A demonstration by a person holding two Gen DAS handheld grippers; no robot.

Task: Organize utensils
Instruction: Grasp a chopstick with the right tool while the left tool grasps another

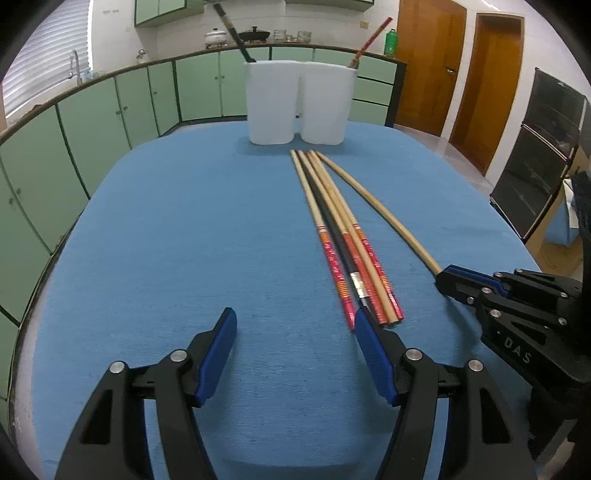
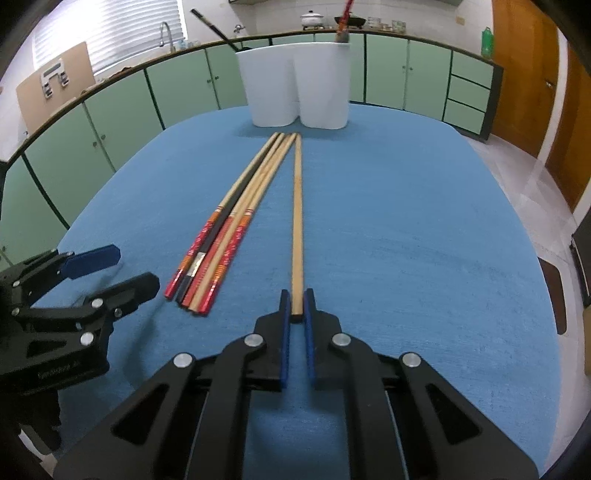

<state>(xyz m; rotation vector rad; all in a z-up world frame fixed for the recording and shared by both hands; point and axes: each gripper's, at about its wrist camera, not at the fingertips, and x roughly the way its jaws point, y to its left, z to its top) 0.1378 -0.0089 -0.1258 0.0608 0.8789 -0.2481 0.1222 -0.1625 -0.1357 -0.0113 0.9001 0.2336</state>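
At the far left, green cabinets (image 1: 92,122) curve around the room behind the bench (image 1: 166,240), which is covered in a blue cloth. The left gripper (image 1: 293,323) hovers low over the near part of the cloth with its blue-padded fingers (image 1: 218,354) spread wide apart, holding nothing. Its right finger sits just beside the near ends of the bundled chopsticks (image 1: 343,240); whether it touches them cannot be told.

Toward the middle, at the far end of the bench, stands a white two-compartment holder (image 1: 299,103). A dark utensil (image 1: 234,33) leans out of its left compartment, tilted to the left, and a red-handled one (image 1: 373,37) leans out of the right compartment, tilted to the right.

In front of the holder lies the bundle: several light wooden chopsticks with red patterned handles and one black chopstick among them, side by side and touching, tips pointing toward the holder.

Just right of the bundle, a single plain wooden chopstick (image 2: 297,221) lies on the cloth, its tip close to the others' tips near the holder and its near end angled away from them. The right gripper (image 2: 296,301) is closed on that near end, the blue pads pressing it from both sides.

Beyond, on the right, are brown wooden doors (image 1: 428,62) and a dark panel (image 1: 535,155).
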